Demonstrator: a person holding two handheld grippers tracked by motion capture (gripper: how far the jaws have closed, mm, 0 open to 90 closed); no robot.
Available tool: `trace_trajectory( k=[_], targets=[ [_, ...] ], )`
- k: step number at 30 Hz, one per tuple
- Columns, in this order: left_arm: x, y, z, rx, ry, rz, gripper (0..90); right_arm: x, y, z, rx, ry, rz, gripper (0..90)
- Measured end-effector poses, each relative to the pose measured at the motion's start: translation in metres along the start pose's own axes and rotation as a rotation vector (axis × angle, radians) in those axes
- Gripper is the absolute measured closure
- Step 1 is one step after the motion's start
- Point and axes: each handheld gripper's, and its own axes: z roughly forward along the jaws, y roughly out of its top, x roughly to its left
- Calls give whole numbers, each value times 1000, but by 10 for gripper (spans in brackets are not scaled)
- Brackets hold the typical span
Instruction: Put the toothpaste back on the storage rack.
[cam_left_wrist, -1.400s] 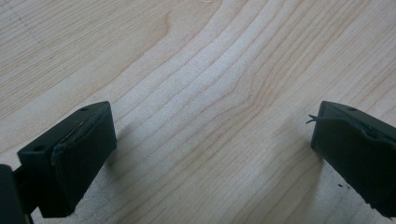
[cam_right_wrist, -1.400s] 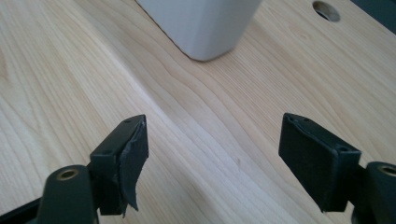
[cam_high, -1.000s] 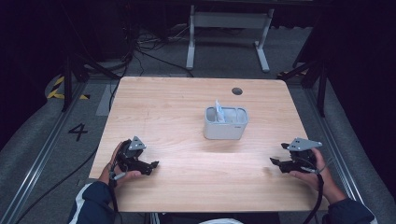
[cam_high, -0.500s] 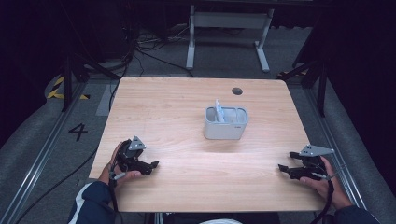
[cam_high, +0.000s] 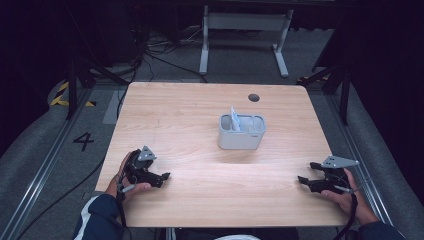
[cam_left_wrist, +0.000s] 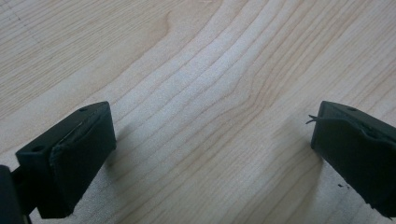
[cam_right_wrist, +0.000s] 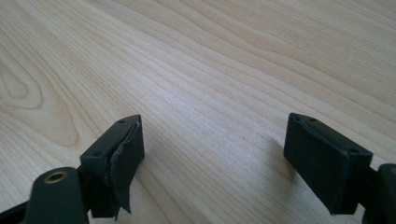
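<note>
On table (cam_high: 200, 100): left claw (cam_high: 162, 176), right claw (cam_high: 303, 180) gaping, low.

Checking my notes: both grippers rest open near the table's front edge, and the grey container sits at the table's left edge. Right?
Not quite. The grey container sits near the middle of the table, as the high view shows. Both the left gripper and right gripper are open.

Grey bin (cam_high: 241, 134) mid-table (cam_high: 200, 115) sole obstacle; bare wood all round.
</note>
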Motion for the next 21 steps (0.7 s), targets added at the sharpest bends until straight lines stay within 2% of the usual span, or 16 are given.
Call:
trace_trajectory(
  k=[21],
  targets=[
    [0,1,0,-1,4,-5,2,-2,2,3,6,8,-8,172]
  ],
)
